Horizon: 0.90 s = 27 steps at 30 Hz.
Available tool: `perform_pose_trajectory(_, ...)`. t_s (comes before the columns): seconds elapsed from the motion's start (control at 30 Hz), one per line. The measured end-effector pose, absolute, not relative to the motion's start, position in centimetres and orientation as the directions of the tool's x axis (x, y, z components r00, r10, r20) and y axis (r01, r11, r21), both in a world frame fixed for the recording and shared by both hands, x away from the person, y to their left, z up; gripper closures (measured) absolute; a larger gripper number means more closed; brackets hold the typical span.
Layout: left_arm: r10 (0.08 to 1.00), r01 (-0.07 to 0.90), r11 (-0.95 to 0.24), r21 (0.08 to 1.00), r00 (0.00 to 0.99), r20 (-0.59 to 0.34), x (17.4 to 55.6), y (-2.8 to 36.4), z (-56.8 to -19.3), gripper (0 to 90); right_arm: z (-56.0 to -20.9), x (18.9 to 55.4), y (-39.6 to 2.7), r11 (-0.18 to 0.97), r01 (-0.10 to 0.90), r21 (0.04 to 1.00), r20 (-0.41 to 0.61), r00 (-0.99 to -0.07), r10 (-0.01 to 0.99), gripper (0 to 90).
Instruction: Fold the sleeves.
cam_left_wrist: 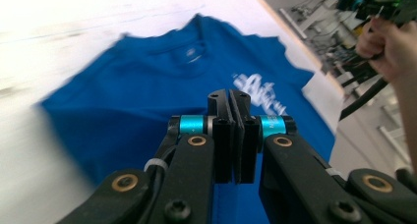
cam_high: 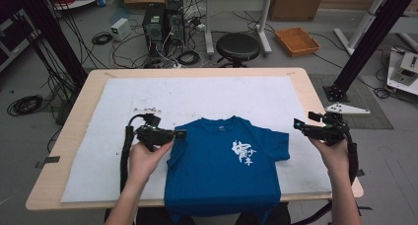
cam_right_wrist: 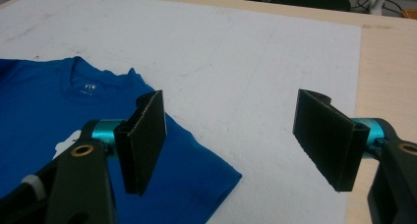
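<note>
T-shirt [cam_high: 224,166] flat on worktop [cam_high: 74,116], one sleeve folded in. Left gripper [cam_high: 180,134] jaws shut, empty; right gripper [cam_high: 296,123] jaws wide, empty. Other sleeve, body fold pending.

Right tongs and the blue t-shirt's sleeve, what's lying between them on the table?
Nothing lies there. In the high view, bare white mat separates the right tongs from the blue t-shirt; the right gripper view shows the same bare mat.

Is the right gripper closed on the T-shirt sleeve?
No, the right gripper has its fingers spread wide above the blue T-shirt, with nothing between them.
</note>
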<state>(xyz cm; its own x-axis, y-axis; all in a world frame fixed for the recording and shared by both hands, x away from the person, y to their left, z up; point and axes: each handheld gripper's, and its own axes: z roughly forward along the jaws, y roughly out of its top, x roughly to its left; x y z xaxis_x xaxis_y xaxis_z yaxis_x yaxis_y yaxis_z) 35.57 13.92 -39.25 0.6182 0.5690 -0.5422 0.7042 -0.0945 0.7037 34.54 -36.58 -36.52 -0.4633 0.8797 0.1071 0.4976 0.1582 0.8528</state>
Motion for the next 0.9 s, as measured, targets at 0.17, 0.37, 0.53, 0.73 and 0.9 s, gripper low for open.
perform_pose_trajectory(0.17, 0.547, 0.711, -0.124, 0.693, 0.631, -0.55, 36.8, 10.4, -40.8, 88.1, -36.7, 34.6, -36.9, 0.151, 0.503, 0.851, 0.113, -0.457, 0.882, 28.1)
perform_pose_trajectory(0.37, 0.55, 0.626, -0.14, 0.767, 0.694, -0.466, 36.7, 9.5, -41.0, 61.9, -37.2, 34.8, -37.2, 0.143, 0.521, 0.842, 0.122, -0.441, 0.889, 28.2)
perform_pose_trajectory(0.53, 0.599, 0.499, -0.162, 0.851, 0.735, -0.317, 35.1, 12.0, -39.5, 49.1, -37.5, 35.0, -37.7, 0.092, 0.543, 0.835, 0.153, -0.39, 0.908, 28.1)
perform_pose_trajectory(0.73, 0.664, 0.39, -0.183, 0.902, 0.726, -0.179, 33.6, 15.6, -38.5, 41.6, -39.0, 35.8, -37.9, 0.119, 0.61, 0.783, 0.178, -0.403, 0.897, 39.8)
perform_pose_trajectory(0.9, 0.716, 0.331, -0.23, 0.915, 0.694, -0.072, 33.0, 18.4, -38.2, 41.7, -41.1, 36.7, -37.2, 0.149, 0.656, 0.74, 0.182, -0.408, 0.895, 51.7)
